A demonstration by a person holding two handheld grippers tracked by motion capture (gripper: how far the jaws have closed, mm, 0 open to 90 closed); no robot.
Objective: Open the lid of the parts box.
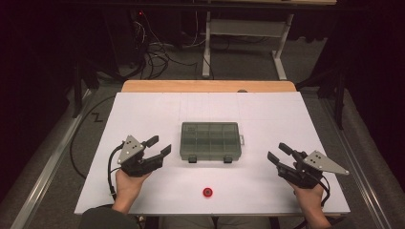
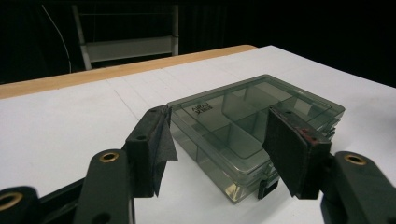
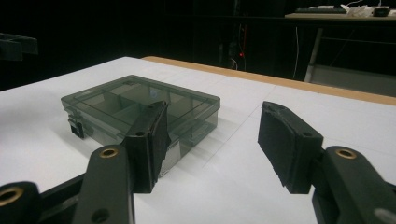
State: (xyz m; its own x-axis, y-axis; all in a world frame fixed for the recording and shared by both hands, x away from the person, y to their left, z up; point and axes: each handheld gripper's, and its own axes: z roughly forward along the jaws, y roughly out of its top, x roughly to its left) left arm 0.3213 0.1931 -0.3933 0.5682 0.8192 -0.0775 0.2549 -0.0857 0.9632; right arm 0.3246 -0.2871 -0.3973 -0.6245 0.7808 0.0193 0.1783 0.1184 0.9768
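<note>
A smoky clear plastic organiser box (image 1: 209, 140) with a shut lid and inner compartments lies at the middle of the white table (image 1: 143, 109). A small red round object (image 1: 207, 192) sits near the front edge, below the box. My left gripper (image 1: 159, 145) rests left of the box, held in a hand, jaws open and empty, pointing toward the box (image 2: 252, 126). My right gripper (image 1: 280, 152) is right of the box, also open and empty. In the right gripper view the box (image 3: 140, 109) lies ahead and to the left of the jaws.
A wooden strip (image 1: 208, 86) edges the far side of the table. Beyond it stand a white metal frame (image 1: 246, 33) and loose cables (image 1: 155, 55) on the floor. Bare white table surface lies around the box on all sides.
</note>
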